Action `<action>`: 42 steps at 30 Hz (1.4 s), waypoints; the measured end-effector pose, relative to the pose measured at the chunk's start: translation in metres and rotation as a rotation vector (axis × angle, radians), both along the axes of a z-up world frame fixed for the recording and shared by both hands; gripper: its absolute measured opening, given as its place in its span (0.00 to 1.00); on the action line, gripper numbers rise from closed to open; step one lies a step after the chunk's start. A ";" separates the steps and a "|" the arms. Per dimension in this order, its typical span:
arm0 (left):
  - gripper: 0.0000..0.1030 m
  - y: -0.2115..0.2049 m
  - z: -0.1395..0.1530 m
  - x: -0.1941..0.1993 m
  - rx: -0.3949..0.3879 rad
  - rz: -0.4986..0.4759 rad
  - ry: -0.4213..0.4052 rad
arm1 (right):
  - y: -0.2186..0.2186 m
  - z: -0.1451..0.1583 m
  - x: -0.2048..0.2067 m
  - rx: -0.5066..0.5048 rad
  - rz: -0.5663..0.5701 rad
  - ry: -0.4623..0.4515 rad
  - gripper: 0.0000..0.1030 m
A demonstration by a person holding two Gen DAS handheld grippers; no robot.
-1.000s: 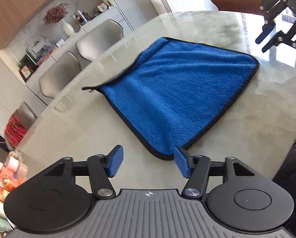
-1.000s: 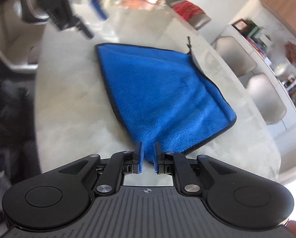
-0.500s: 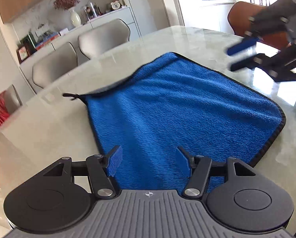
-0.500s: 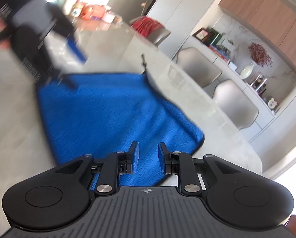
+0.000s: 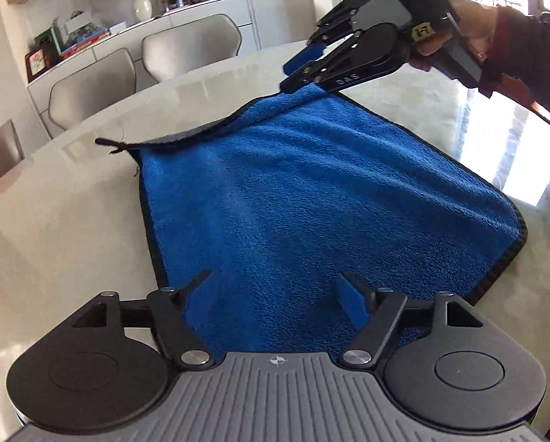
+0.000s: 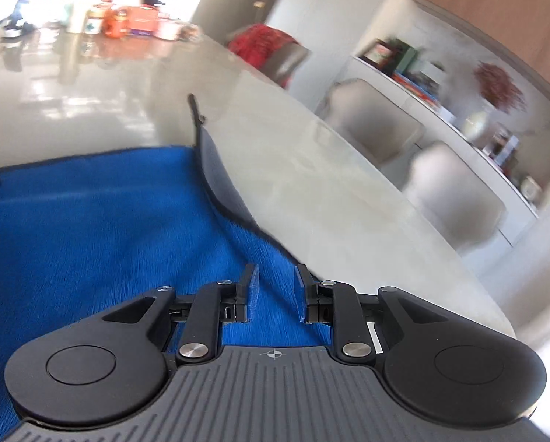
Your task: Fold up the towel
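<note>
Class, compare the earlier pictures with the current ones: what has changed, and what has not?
The right gripper let go of the blue microfibre towel, opened, and moved over to its far edge. The left gripper advanced over the near corner. It stayed open; the towel stayed flat on the marble table.

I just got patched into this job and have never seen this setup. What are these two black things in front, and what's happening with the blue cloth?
No robot here: a person holds a two-finger gripper in each hand, each with a fisheye camera looking along its fingers. One view is from the left gripper, the other from the right gripper. Both are open, over a blue towel lying on a marble table. Nothing is gripped; the towel's far edge is slightly raised.
</note>
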State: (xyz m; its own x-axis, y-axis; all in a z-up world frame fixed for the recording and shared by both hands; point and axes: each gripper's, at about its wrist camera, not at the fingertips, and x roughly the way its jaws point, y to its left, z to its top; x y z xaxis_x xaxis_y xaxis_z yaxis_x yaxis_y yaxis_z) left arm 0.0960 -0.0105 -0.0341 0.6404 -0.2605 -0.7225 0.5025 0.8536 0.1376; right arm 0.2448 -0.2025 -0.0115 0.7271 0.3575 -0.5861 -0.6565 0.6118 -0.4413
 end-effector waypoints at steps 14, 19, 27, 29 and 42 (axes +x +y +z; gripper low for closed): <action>0.80 0.014 -0.005 0.009 -0.105 0.074 0.080 | 0.052 -0.026 0.047 -0.213 0.206 0.063 0.28; 0.81 0.014 -0.007 0.007 -0.106 0.067 0.071 | 0.056 -0.029 0.052 -0.247 0.237 0.080 0.28; 0.86 0.015 -0.008 0.009 -0.109 0.067 0.071 | 0.055 -0.028 0.060 -0.254 0.291 0.140 0.28; 0.86 0.015 -0.008 0.008 -0.110 0.065 0.069 | 0.055 -0.026 0.061 -0.238 0.289 0.170 0.18; 0.89 0.016 -0.010 0.007 -0.107 0.070 0.068 | 0.040 -0.024 0.095 -0.180 0.006 0.031 0.14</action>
State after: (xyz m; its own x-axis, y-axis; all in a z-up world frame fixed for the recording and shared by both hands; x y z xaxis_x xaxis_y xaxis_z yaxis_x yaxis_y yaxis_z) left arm 0.1033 0.0058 -0.0442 0.6102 -0.2948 -0.7353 0.4464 0.8947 0.0117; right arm 0.3403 -0.1626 -0.0353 0.7061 0.2486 -0.6630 -0.6746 0.5206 -0.5233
